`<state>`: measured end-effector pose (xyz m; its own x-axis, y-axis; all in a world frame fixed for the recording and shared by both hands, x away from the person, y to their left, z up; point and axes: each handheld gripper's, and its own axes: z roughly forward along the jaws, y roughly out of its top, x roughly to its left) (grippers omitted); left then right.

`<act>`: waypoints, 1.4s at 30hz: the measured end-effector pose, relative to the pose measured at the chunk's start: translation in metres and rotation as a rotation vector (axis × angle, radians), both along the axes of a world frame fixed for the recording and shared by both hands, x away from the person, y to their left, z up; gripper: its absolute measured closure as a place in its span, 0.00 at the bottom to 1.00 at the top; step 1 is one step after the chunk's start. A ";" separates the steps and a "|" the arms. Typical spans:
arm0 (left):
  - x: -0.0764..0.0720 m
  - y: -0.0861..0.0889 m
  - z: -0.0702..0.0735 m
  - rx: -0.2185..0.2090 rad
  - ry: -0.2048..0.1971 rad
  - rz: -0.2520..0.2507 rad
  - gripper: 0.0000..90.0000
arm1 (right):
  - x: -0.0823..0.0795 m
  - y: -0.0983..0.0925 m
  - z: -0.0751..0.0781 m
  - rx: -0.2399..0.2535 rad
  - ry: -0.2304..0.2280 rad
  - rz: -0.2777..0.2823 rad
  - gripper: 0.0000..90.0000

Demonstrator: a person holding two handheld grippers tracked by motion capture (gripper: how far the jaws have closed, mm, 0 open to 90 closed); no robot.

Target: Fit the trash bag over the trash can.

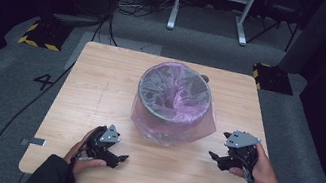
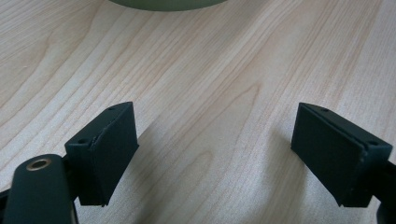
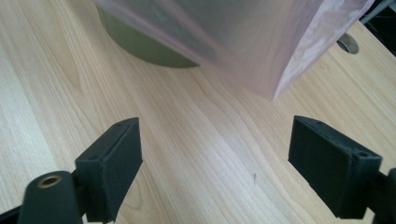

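The bin stands at the middle of the bench, well ahead of both my sets of jaws and between them — nothing lies within either pair. It is a round, dark green bin lined with a translucent pink bag, whose loose skirt drapes outside the wall. My left gripper rests low at the bench's near edge, jaws released wide. My right gripper hovers right of the bin — jaws likewise released, pointing toward the bag's hanging corner.

bin: top edge cuts it | bag: hides bin's wall
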<state>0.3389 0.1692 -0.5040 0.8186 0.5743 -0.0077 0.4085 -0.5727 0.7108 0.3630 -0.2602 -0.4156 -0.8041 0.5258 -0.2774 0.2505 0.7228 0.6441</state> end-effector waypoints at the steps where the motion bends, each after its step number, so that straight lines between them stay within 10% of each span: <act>1: 0.000 0.000 0.000 0.000 0.000 0.000 0.16 | -0.001 0.000 -0.002 -0.001 0.003 0.000 0.19; 20: 0.000 0.000 0.000 0.000 0.000 0.000 0.16 | -0.006 -0.015 -0.035 -0.055 0.023 -0.048 0.19; 42: 0.000 0.000 0.000 0.000 0.000 0.001 0.16 | -0.012 -0.040 -0.064 0.028 0.091 -0.129 0.20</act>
